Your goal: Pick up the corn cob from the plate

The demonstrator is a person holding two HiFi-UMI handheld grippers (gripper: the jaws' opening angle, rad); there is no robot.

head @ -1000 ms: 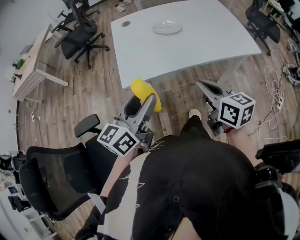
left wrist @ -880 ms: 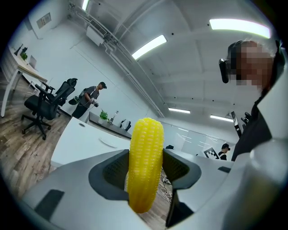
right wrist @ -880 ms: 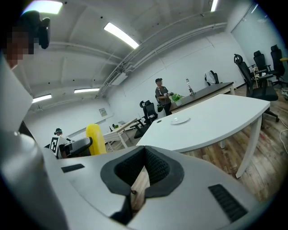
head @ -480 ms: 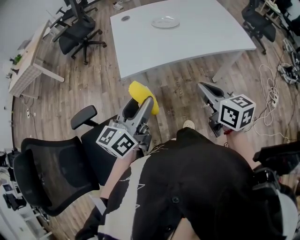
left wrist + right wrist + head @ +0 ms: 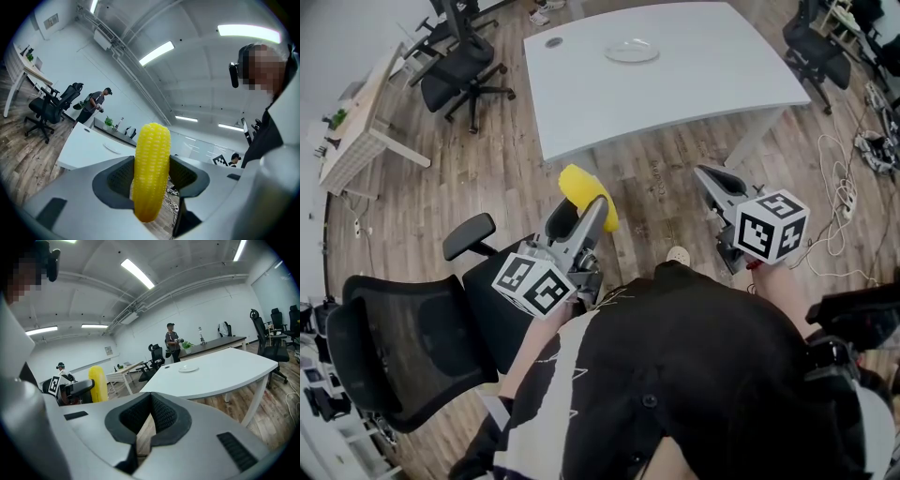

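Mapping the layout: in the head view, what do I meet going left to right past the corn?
wooden desk → corn cob → right gripper → cables

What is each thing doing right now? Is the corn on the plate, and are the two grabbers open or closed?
Corn: off the plate, upright, clamped between the jaws.
Left hand-held gripper: shut on the corn.
Right hand-held gripper: jaws together, nothing between them.
Plate: empty, on the table.
Table: bare except for the plate.
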